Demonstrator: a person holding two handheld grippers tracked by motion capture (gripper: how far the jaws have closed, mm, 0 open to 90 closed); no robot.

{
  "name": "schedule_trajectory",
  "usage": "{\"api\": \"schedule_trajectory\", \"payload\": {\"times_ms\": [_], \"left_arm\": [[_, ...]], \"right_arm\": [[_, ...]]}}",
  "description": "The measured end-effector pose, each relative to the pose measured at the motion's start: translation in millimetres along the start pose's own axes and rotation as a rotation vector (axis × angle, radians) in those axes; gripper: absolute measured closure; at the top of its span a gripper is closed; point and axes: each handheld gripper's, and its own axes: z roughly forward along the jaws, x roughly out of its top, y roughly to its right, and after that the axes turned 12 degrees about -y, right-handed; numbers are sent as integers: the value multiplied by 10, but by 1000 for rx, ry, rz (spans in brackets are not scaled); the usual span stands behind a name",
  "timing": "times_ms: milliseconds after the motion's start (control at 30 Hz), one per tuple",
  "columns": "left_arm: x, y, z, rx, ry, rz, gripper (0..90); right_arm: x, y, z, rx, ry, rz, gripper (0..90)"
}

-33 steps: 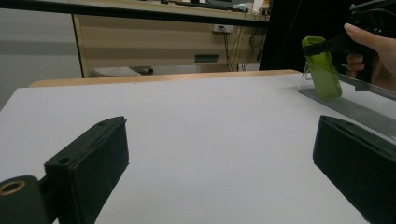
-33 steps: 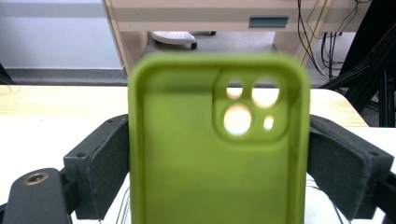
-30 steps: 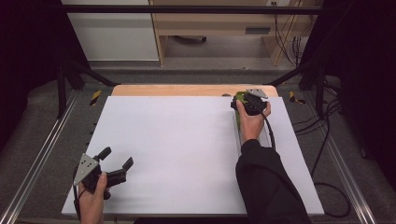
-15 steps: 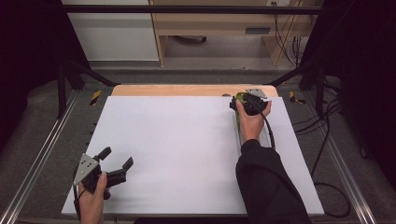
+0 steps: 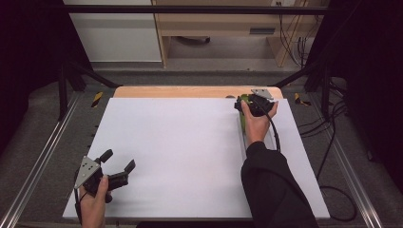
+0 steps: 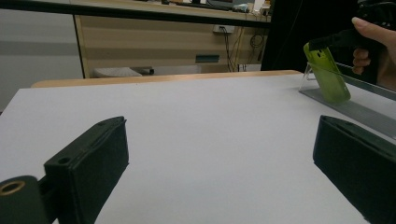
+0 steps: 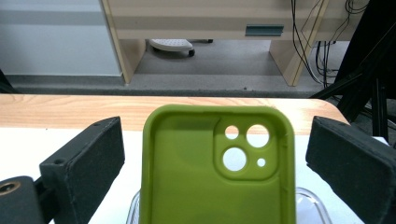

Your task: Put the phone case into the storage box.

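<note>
— Phone case (image 7: 217, 172), the green one: where does it sit?

— At the far right of the white table top (image 5: 180, 156), leaning back on a clear stand (image 6: 312, 79) that rises from a grey strip (image 6: 355, 112) laid along the table's right side. In the right gripper view its hollow inner side faces the camera, with the camera cutouts at upper right.

— Is the right gripper (image 5: 252, 105) holding it?

— No. Its jaws have just been opening, and they now stand wide, one on either side of the case with a clear gap between each pad and the case's edges. The case is between them but not pressed.

— And the hand?

— The right hand (image 5: 256, 126) wraps the gripper's body just behind the case, a dark sleeve (image 5: 273, 190) running back toward the near edge of the table.

— The other gripper?

— The left gripper (image 5: 116, 164) is at the near left corner of the table top, well apart from the case, held in the left hand (image 5: 95, 199). Its jaws are spread wide with nothing but bare white surface between them. From its own view the case shows far off at upper right, tilted on the stand, with the right hand's fingers (image 6: 362, 56) beside it.

— Anything past the table?

— A wooden edge (image 5: 190, 91) shows beyond the white top, then wooden furniture (image 5: 223, 23) on the floor behind.
</note>
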Motion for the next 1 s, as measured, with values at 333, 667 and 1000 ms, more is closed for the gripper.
{"api": "schedule_trajectory", "payload": {"times_ms": [333,667,1000], "left_arm": [[-3,-1,-12,7,-2,4,30],[-5,-4,-8,10,1,-1,28],[-3,5,-1,8,-1,9,26]], "right_arm": [[54,37,-122,6,15,-1,46],[94,61,-204,11,39,3,63],[118,58,-258,0,49,-2,61]]}}
